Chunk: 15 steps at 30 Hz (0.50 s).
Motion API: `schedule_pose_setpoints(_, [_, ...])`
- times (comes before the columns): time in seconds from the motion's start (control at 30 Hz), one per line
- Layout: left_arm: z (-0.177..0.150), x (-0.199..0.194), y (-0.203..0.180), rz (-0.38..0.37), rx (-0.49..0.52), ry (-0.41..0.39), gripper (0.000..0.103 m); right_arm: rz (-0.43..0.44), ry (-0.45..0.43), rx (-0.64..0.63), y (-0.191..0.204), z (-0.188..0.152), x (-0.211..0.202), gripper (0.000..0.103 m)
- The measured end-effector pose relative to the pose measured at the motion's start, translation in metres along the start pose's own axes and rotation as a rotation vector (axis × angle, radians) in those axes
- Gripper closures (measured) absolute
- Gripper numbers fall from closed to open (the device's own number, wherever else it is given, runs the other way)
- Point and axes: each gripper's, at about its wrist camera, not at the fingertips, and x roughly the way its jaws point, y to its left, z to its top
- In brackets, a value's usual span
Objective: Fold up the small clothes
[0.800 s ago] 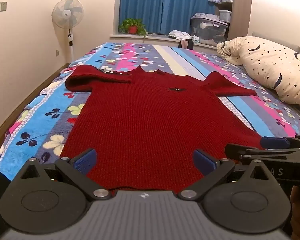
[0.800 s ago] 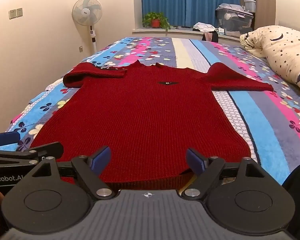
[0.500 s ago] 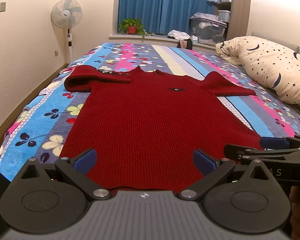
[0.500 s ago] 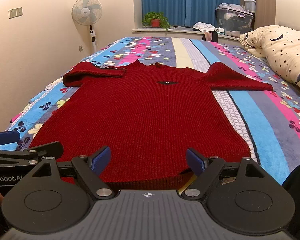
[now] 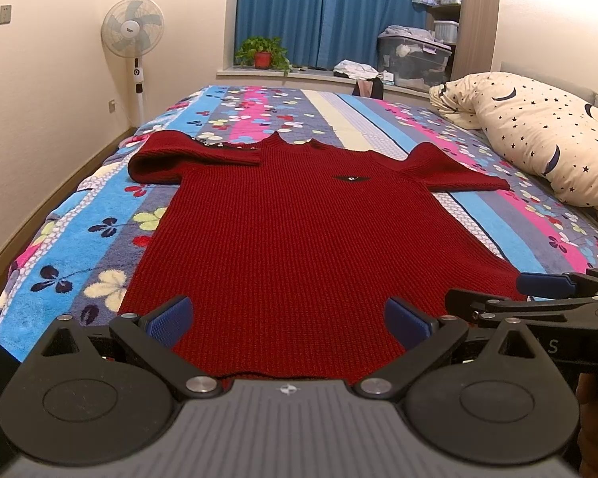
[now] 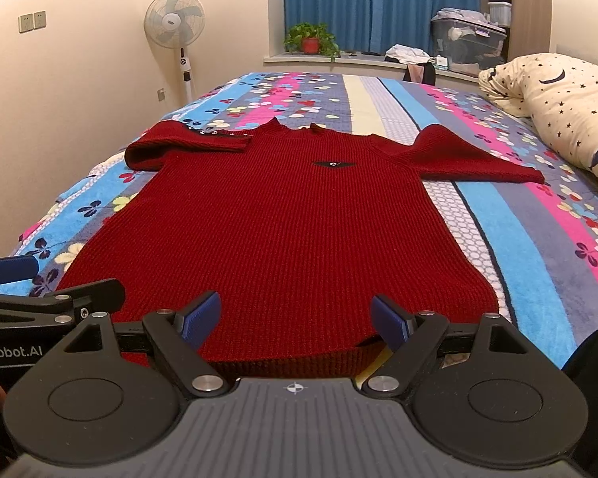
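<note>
Near hem of dark red knitted short-sleeved sweater [image 5: 299,239] cut off behind both tool bodies; hem corners hard to make out. Far-left sleeve [image 6: 167,147] folded back on itself, underside hidden. Lying flat, collar far, on bed with striped floral blanket [image 5: 79,247]. Left gripper [image 5: 289,320] wide open over near-left hem, blue pads [image 5: 167,320] apart, holding nothing. Right gripper [image 6: 297,320] likewise spread wide over near-right hem, nothing held. Contact between pads and knit not clear. Star-and-moon cream pillow [image 5: 538,135] at far right.
</note>
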Motion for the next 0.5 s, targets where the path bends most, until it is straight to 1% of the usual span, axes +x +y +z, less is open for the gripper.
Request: schedule_pose_setpoints(0.5, [-0.0002, 0.0, 0.0, 0.0, 0.0, 0.0, 0.0, -0.002, 0.001, -0.002, 0.0019, 0.0008, -0.0005, 0.019])
